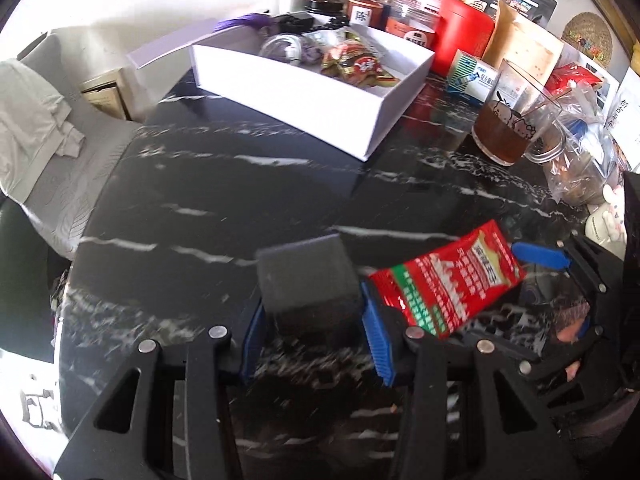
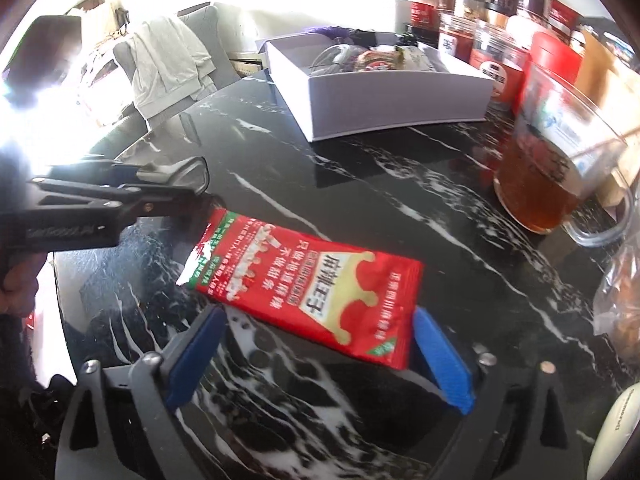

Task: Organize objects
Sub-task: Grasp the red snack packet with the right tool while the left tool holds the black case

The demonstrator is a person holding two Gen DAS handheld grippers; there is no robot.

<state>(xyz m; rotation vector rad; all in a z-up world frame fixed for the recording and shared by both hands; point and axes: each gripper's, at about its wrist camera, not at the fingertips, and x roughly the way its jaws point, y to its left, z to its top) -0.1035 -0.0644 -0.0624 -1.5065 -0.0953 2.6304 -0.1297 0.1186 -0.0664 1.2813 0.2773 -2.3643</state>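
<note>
working over a black marble table point(image 1: 240, 184), cluttered along its far edge. largest item: an open white box point(image 1: 304, 92) at the far side, already holding wrapped snacks and a clear round thing; judged stiff card, the likely destination. right of it stood a glass mug point(image 1: 508, 128) part full of brown liquid, judged fragile and spillable, near the path to the box.

next, a dark grey foam-like block point(image 1: 308, 288) sat between the left gripper point(image 1: 314, 340) fingers, which were closed against its two sides; whether it was lifted or resting on the table could not be told. judged light and compressible, so a firm squeeze would dent it.

smallest: a red snack packet point(image 2: 316, 292) lay flat on the near table, its near end between the spread fingers of the right gripper point(image 2: 316, 356), not clamped. judged light, floppy, with slick foil; a grip across the short width near the sealed end should hold, while the middle would probably crumple and slip.
</note>
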